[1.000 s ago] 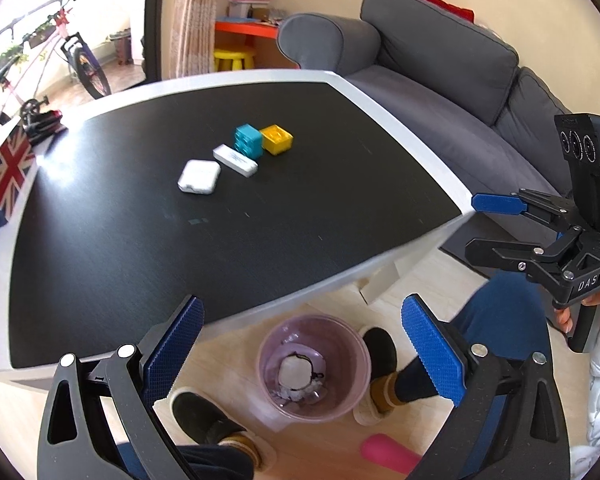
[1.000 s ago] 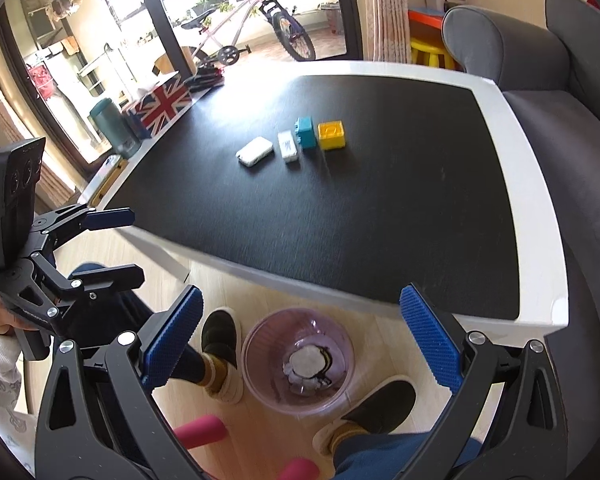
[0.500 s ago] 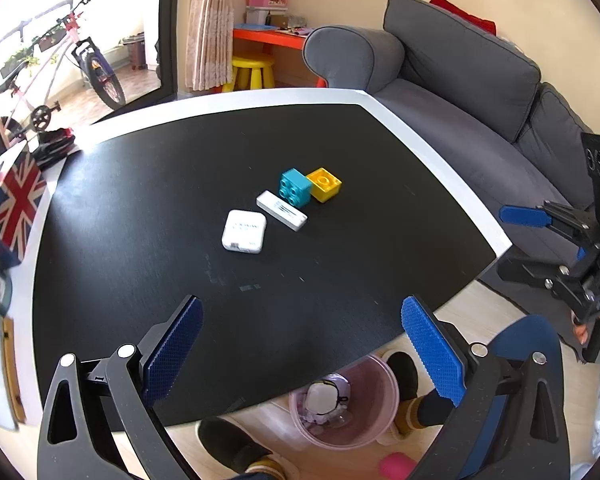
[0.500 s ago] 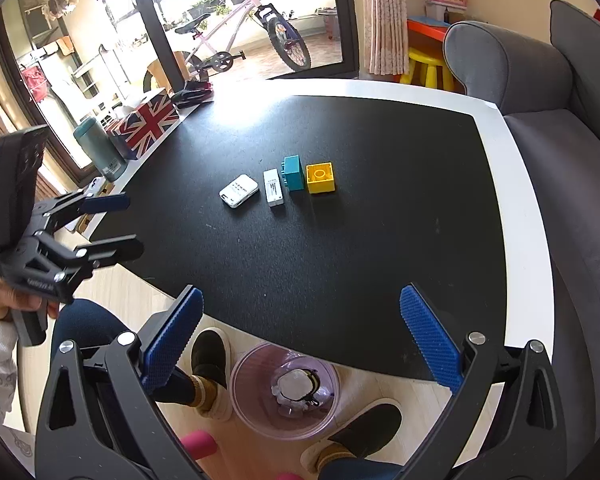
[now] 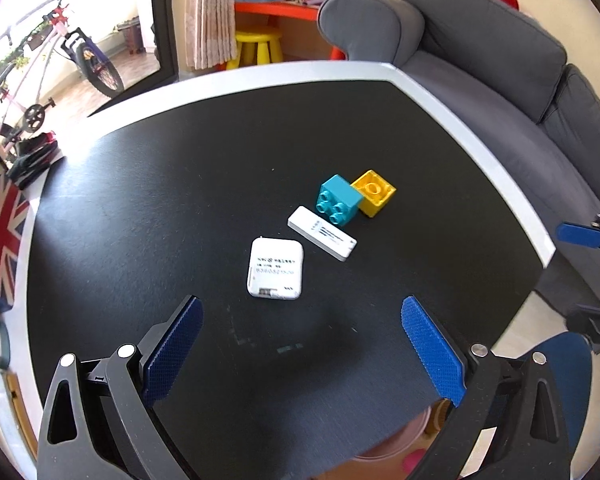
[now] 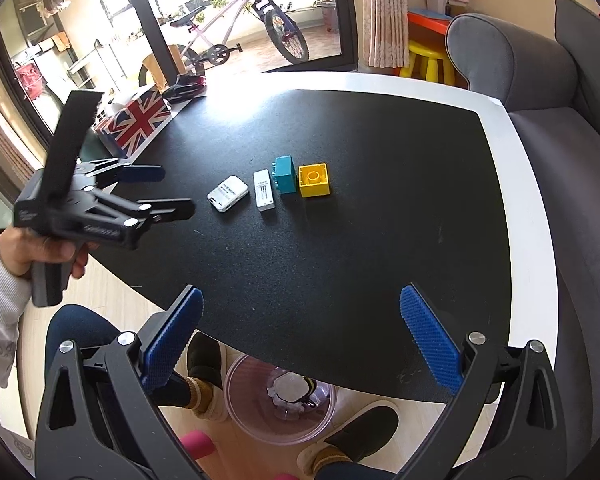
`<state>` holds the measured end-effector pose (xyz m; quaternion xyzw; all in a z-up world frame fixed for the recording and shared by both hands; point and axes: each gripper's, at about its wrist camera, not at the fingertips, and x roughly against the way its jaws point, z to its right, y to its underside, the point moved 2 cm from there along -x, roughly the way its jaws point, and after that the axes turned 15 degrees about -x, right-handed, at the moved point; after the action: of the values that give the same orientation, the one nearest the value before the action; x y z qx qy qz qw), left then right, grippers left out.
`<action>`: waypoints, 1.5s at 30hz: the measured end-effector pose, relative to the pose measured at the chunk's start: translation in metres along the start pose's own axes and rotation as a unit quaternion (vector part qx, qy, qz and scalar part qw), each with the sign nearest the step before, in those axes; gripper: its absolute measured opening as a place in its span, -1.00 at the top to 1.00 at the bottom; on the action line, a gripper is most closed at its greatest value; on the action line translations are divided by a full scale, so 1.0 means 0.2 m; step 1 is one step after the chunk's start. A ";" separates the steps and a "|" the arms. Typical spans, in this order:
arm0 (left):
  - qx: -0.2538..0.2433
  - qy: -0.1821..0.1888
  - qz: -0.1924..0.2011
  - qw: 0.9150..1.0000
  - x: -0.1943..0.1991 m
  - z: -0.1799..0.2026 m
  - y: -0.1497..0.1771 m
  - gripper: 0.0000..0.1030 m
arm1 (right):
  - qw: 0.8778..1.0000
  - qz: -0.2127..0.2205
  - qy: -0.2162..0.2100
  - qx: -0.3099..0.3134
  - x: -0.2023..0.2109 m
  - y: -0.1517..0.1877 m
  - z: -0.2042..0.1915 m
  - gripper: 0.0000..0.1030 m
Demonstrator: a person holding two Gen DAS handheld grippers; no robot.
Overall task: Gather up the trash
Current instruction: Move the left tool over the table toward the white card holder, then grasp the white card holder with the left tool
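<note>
You are holding both grippers spread wide and empty: the left gripper [image 5: 302,344] is hanging over the near part of the black tabletop [image 5: 180,200], the right gripper [image 6: 300,332] over its near edge. The risk from here is picking wrongly: four small things are lying in a row, and I cannot tell which counts as trash. The square white packet [image 5: 275,269] is lying flat, so a shallow approach could be sliding it away rather than catching it. It is sitting just ahead of your left gripper, a little left of centre between the fingers; the long white packet [image 5: 322,239] is lying just beyond it, touching the teal brick [image 5: 339,200], with the yellow brick [image 5: 373,193] beside that. The pink bin [image 6: 280,398] is standing on the floor under the tabletop edge, below your right gripper, already holding crumpled waste
</note>
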<state>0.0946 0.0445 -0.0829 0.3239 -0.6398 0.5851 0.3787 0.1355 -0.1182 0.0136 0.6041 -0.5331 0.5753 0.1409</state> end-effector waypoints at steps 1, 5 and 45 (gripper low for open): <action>-0.001 -0.001 -0.005 1.000 -0.02 -0.01 -0.01 -0.85 | 1.000 -0.002 0.001 -0.002 -0.01 0.00 0.01 -0.89; -0.003 -0.003 -0.029 1.000 -0.14 -0.04 -0.03 -0.85 | 1.000 -0.006 0.003 -0.008 -0.03 0.00 0.03 -0.89; -0.010 -0.038 -0.046 0.998 -0.24 0.01 -0.02 0.24 | 1.000 -0.022 0.004 -0.009 -0.14 -0.02 0.05 -0.89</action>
<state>0.1221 0.0402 -0.1218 0.3716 -0.6439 0.5477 0.3837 0.1502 -0.1106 -0.0114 0.6120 -0.5239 0.5701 0.1612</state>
